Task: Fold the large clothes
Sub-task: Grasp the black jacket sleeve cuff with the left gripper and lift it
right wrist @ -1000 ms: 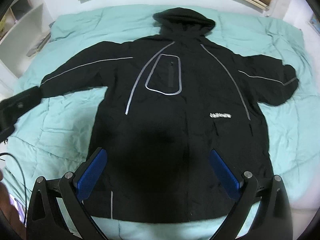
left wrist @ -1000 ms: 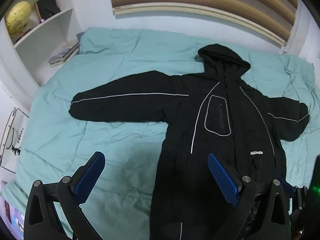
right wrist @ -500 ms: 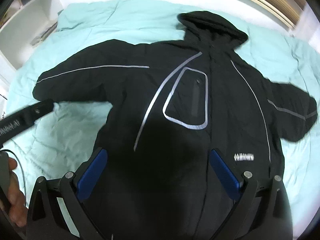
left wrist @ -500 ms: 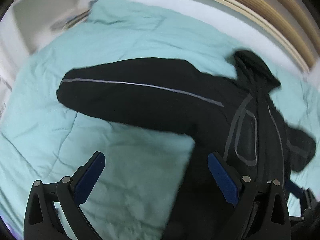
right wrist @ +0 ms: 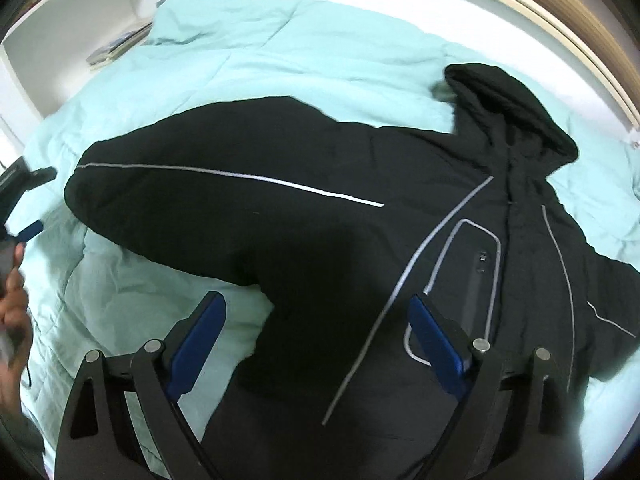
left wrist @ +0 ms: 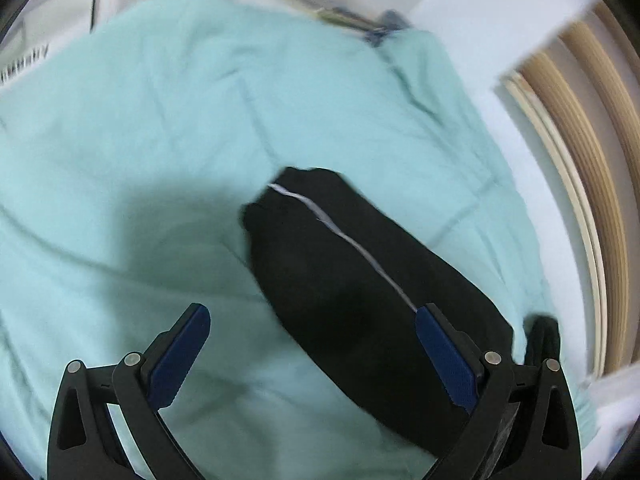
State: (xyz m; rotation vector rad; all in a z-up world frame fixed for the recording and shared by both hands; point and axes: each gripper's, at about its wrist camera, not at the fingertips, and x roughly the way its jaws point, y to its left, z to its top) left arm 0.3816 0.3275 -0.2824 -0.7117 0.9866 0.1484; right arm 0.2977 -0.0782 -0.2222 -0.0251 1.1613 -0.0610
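Left wrist view is pretty blurry, but you can make out the left tongs (left wrist: 312, 354) spread wide apart with nothing between the pads, hanging over the teal duvet (left wrist: 160, 128) on the bed. One sleeve (left wrist: 340, 280) of the black jacket runs diagonally under them, cuff end pointing up and left, thin grey stripe along it. Over on the right wrist view, the right tongs (right wrist: 316, 344) have just been closing a little but the jaws are wide and not on any cloth. They sit above the jacket (right wrist: 360, 260), which lies flat and face up on the duvet, hood (right wrist: 512, 100) toward the headboard, sleeves out to both sides. At the left edge there's a hand (right wrist: 12, 304) and the other tongs' tip near the cuff.
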